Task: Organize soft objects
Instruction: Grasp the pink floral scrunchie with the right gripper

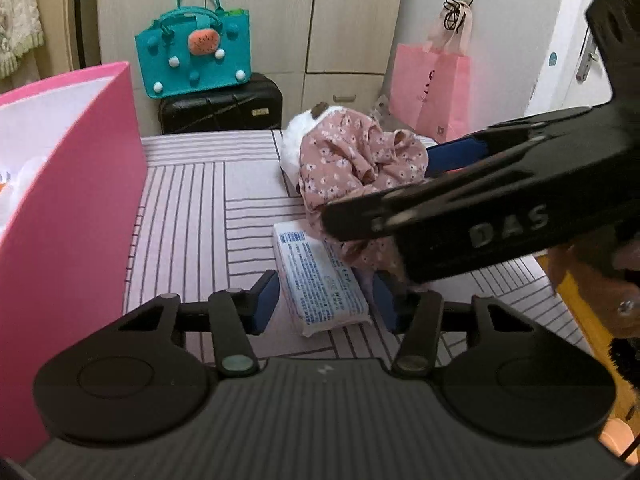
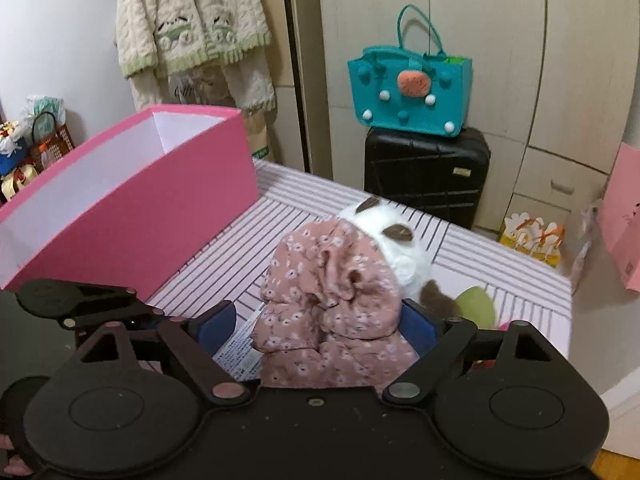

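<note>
Left claw point(image 1: 326, 306) wide open, straddling tissue pack point(image 1: 320, 276) on bed point(image 1: 192, 208). Right claw point(image 2: 318, 320) open around floral garment point(image 2: 332, 304); grip unconfirmed. Risk: claws crowd; garment snags pack. Pink box point(image 2: 132, 208) alongside.

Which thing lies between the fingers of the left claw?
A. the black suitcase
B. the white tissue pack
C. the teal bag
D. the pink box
B: in the left wrist view the tissue pack lies on the striped bed between the two blue pads of the open left claw; neither pad clearly touches it.
</note>
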